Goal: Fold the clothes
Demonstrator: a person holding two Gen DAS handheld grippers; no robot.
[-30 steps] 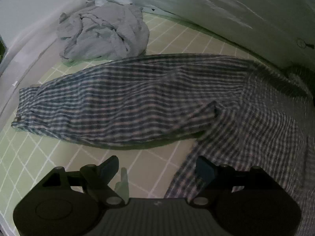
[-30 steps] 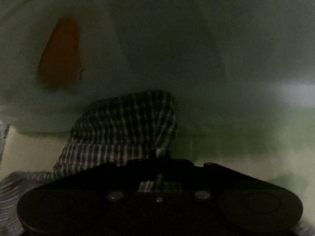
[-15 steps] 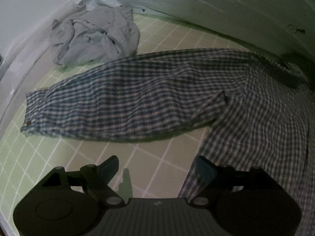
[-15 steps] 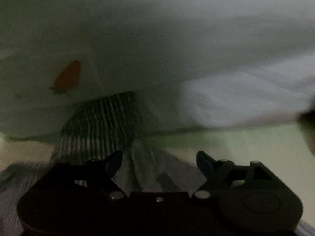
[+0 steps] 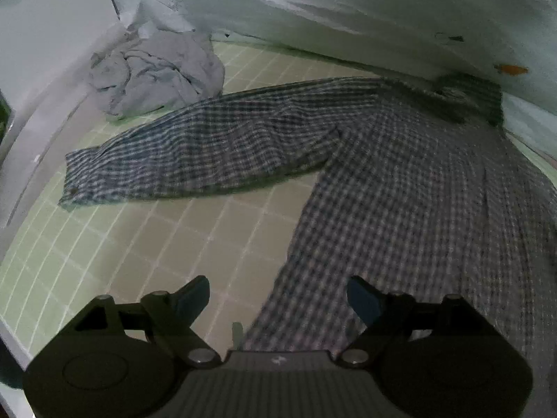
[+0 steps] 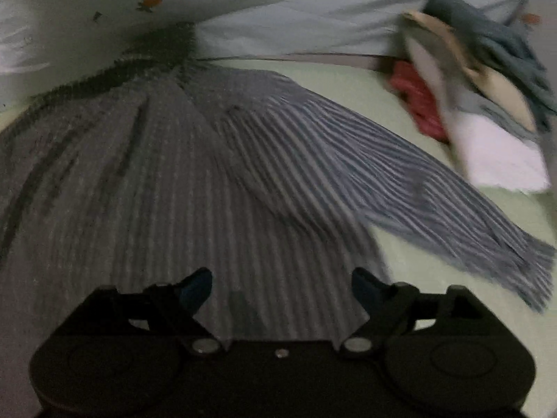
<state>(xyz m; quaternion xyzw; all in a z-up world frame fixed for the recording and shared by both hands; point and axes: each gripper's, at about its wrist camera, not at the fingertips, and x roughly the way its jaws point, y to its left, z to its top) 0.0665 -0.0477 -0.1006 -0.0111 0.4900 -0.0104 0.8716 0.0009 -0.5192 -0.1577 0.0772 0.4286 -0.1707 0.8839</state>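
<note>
A blue-and-white checked shirt (image 5: 400, 188) lies spread on the green grid mat (image 5: 181, 244), collar toward a pale sheet at the back. Its left sleeve (image 5: 195, 153) stretches out flat to the left. In the right wrist view the same shirt (image 6: 167, 181) fills the frame, blurred, with its right sleeve (image 6: 400, 181) running out to the right. My left gripper (image 5: 278, 299) is open, hovering over the shirt's side hem and the bare mat. My right gripper (image 6: 282, 289) is open above the shirt's body, nothing between its fingers.
A crumpled light-blue garment (image 5: 156, 73) sits at the mat's far left. A pile of clothes (image 6: 480, 97) in red, white, cream and teal lies at the far right. A pale sheet (image 5: 348, 17) with small printed marks borders the back edge.
My right gripper let go of the shirt's collar, opened, and drew back to over the shirt's body. My left gripper stayed open and pulled back a little from the sleeve.
</note>
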